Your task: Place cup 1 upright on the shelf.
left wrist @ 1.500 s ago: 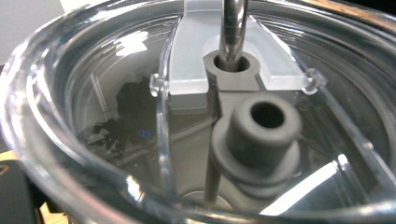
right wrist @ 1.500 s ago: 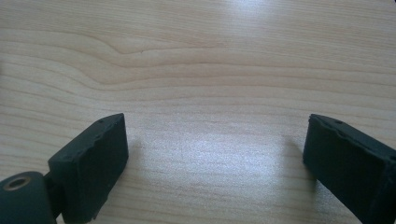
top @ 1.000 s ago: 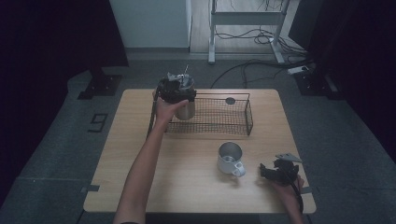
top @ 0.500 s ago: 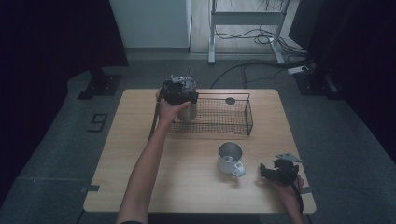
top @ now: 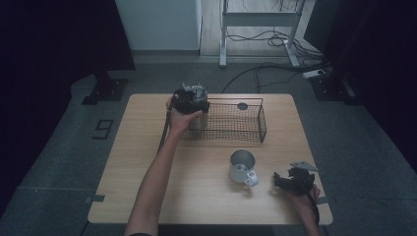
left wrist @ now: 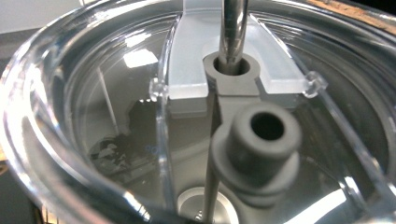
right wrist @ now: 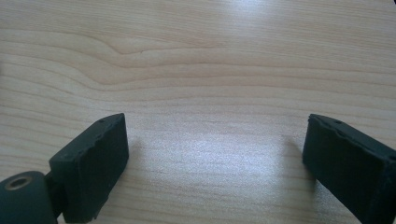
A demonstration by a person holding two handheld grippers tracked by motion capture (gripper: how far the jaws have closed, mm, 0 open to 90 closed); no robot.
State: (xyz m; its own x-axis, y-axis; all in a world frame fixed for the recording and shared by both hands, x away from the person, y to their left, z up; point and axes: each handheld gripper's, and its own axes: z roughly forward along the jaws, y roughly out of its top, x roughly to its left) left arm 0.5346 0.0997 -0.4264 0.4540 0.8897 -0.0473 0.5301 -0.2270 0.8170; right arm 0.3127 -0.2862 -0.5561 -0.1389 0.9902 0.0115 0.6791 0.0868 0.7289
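The left gripper [top: 189, 100] holds a lidded tumbler [left wrist: 196, 112] over the wire basket's [top: 260, 123] end, seemingly to set it inside, its jaws hidden, while the right gripper [right wrist: 215, 163] rests wide open.

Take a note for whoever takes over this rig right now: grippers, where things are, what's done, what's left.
Left gripper: at the left end of the black wire basket, on a metal tumbler with a clear plastic lid and metal straw; whether the jaws are closed cannot be told.
Right gripper: open, empty, low over the light wooden table.
Steel mug with white handle: upright on the table, outside the basket.
Done: tumbler at the basket.
Left: probably release the tumbler, then the mug.
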